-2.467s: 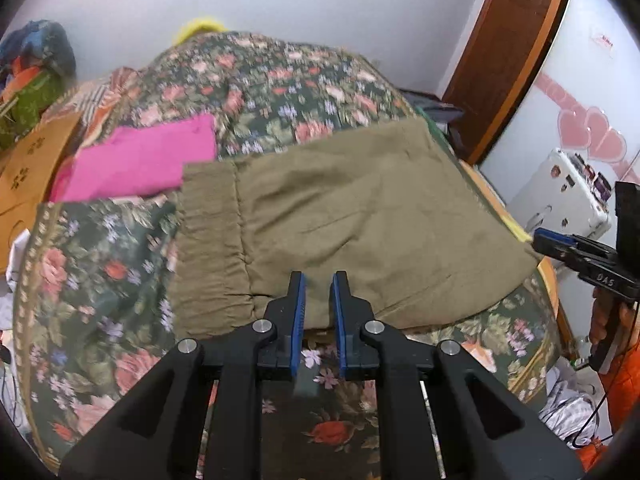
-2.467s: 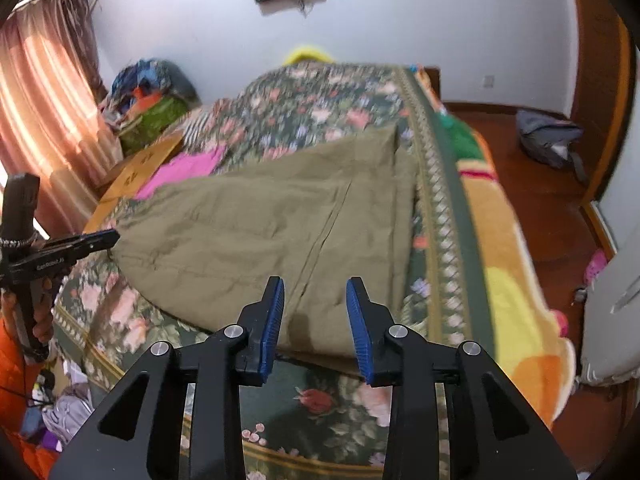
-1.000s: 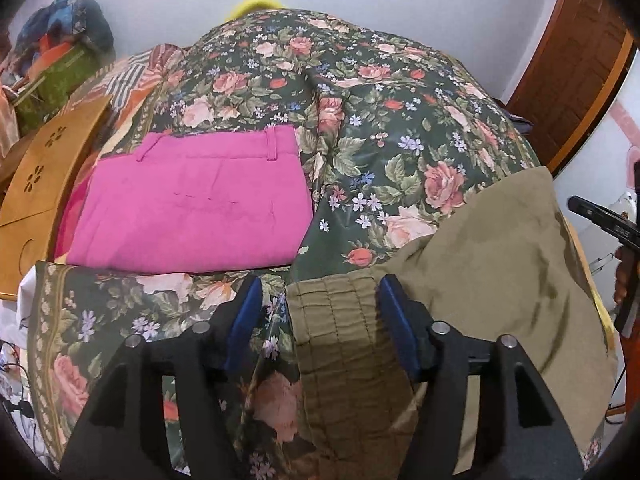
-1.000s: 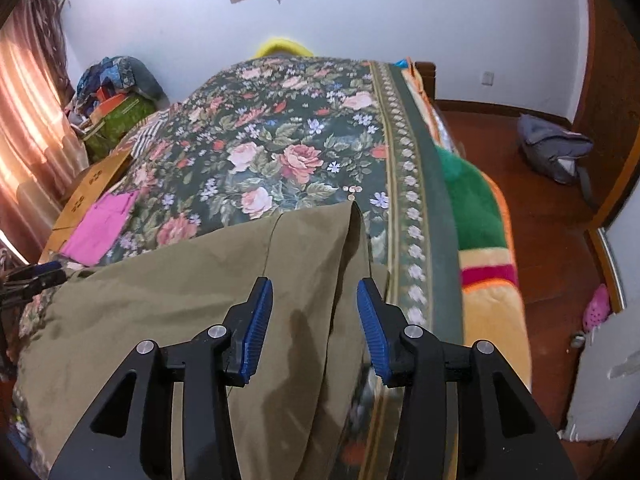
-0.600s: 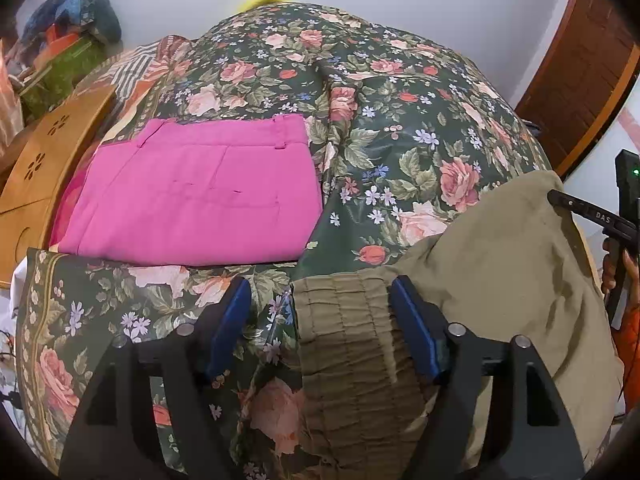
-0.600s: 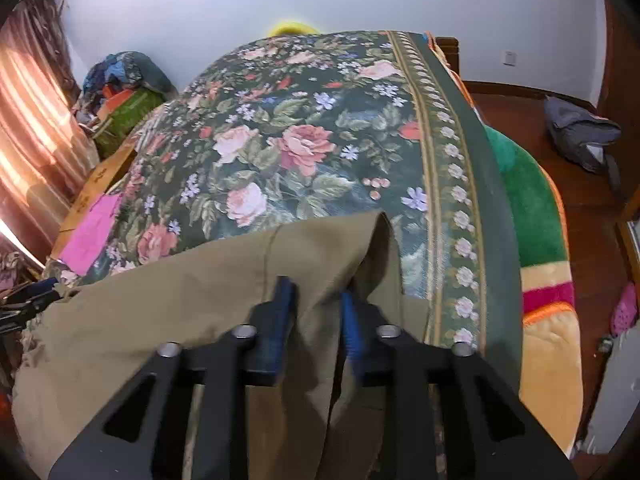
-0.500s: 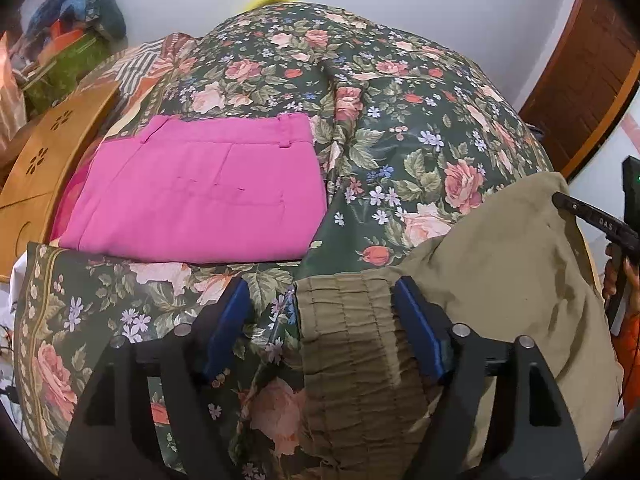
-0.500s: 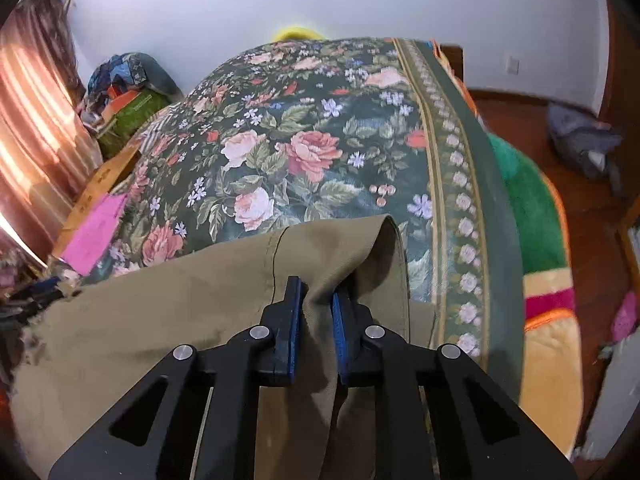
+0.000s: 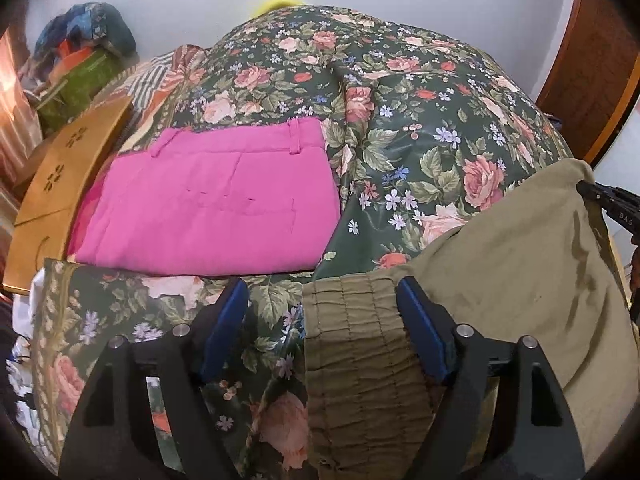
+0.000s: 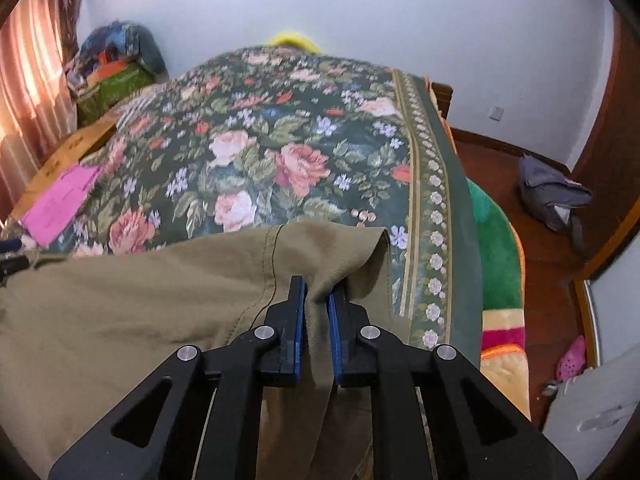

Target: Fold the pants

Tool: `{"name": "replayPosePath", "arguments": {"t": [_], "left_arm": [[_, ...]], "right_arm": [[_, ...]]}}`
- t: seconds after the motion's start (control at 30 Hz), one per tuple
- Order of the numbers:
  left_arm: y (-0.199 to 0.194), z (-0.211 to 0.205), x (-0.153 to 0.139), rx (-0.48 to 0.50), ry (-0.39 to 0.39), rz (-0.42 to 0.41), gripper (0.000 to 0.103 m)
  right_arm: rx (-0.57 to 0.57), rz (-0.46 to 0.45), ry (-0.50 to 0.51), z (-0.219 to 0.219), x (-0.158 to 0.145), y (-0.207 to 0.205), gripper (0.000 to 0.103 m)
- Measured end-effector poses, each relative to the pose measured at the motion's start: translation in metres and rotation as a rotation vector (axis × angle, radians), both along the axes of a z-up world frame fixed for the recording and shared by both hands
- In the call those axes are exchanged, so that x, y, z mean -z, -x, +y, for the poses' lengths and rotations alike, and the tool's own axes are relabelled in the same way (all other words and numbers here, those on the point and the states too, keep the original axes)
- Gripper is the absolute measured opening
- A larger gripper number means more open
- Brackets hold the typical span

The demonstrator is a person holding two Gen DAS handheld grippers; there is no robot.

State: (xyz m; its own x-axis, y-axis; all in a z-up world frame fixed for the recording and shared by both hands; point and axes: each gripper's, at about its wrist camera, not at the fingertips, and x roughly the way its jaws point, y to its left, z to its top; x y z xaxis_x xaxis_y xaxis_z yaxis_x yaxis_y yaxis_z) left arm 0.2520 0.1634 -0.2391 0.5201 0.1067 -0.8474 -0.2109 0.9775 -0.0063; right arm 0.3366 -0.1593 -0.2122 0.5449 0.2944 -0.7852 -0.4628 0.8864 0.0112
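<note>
With the right gripper (image 10: 317, 300) pinched on the olive pants (image 10: 140, 300) hem and the left gripper (image 9: 322, 320) spread wide astride the waistband, seemingly ungripped, that end could slip free.

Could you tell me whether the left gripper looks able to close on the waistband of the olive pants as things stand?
Probably yes: the left gripper is open, the gathered waistband already lies between its fingers, and nothing blocks them.

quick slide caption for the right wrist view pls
Right gripper shut on the hem end of olive pants lying on a floral bedspread.
</note>
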Motion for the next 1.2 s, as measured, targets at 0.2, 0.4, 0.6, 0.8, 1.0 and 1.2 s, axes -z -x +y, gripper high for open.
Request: {"name": "replayPosePath", "arguments": {"t": [0.2, 0.4, 0.6, 0.8, 1.0, 1.2], "left_arm": [[0.020, -0.006, -0.036, 0.014, 0.011, -0.054, 0.077], [0.036, -0.039, -0.054, 0.104, 0.078, -0.073, 0.077], [0.040, -0.076, -0.040, 0.183, 0.118, -0.022, 0.077], [0.046, -0.101, -0.017, 0.224, 0.038, 0.010, 0.080], [0.049, -0.102, -0.013, 0.233, 0.009, -0.003, 0.082], [0.054, -0.096, -0.028, 0.211, 0.032, -0.009, 0.081]], "right_arm": [[0.025, -0.042, 0.028, -0.012, -0.031, 0.025, 0.033], [-0.065, -0.007, -0.079, -0.001, -0.059, 0.067, 0.037], [-0.198, 0.120, -0.152, 0.034, -0.047, 0.102, 0.038], [-0.251, 0.260, -0.049, 0.049, -0.005, 0.118, 0.038], [-0.244, 0.283, -0.039, 0.027, -0.003, 0.131, 0.037], [-0.188, 0.254, -0.037, 0.016, -0.012, 0.142, 0.038]]}}
